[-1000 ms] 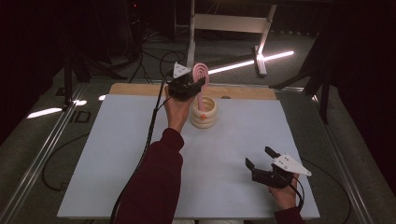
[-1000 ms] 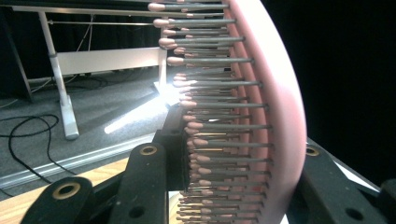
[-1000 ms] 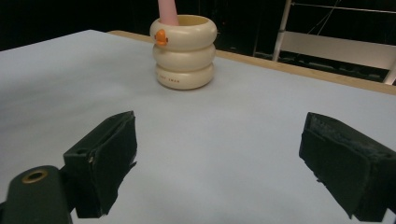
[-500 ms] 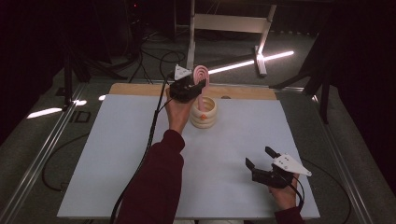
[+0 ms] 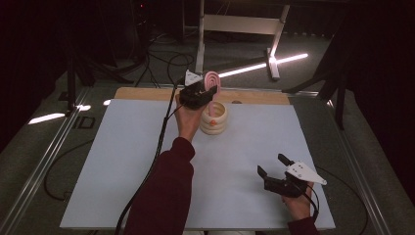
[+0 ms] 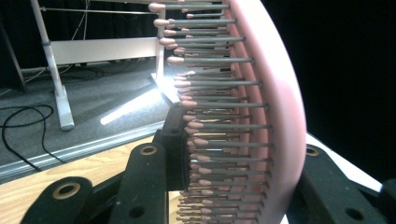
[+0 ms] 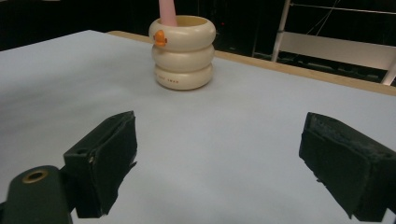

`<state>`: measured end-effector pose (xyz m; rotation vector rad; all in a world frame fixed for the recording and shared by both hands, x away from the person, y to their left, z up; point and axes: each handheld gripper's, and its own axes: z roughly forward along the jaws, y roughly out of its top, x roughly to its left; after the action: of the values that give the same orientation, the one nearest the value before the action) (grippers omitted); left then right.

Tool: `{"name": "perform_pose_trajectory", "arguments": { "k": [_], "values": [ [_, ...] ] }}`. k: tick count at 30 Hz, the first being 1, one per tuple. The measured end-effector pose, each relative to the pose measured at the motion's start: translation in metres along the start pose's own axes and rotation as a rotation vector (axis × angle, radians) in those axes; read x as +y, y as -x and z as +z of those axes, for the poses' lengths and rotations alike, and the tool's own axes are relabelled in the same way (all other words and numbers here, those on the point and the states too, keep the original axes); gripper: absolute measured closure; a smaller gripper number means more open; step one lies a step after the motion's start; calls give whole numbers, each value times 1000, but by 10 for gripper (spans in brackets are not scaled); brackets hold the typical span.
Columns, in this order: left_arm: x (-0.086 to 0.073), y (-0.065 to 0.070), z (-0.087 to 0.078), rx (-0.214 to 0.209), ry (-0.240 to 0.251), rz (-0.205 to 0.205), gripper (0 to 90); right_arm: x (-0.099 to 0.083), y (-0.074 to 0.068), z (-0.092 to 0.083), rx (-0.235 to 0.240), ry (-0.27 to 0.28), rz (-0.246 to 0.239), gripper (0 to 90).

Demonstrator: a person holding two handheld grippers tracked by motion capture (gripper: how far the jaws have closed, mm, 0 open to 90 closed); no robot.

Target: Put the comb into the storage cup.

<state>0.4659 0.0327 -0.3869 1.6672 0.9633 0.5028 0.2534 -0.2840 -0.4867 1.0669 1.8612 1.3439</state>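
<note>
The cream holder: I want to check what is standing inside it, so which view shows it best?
The right gripper view: the cream holder stands whole and sharp on the table, a pink handle rising from its mouth. The high view shows it small, partly behind the left gripper clamping the pink brush. The left gripper view gives bristles.

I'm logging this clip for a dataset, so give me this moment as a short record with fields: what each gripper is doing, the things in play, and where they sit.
left gripper: shut on the pink hairbrush, jaws clamping its head across the bristles
hairbrush position: handle down inside the cream holder, head sticking up above it
holder: three stacked rings with a small orange mark, upright near the table's far edge
right gripper: open, nothing between the jaws, near the table's near right corner
</note>
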Motion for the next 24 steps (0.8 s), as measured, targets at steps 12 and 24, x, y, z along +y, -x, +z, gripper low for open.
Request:
{"name": "perform_pose_trajectory", "arguments": {
  "k": [12, 24],
  "values": [
    [-3, 0, 3, 0, -8, -6, 639, 0, 0, 0, 0, 1, -1, 111],
    [-7, -2, 4, 3, -19, -8, 638, 0, 0, 0, 0, 2, 0, 111]
  ]
}}
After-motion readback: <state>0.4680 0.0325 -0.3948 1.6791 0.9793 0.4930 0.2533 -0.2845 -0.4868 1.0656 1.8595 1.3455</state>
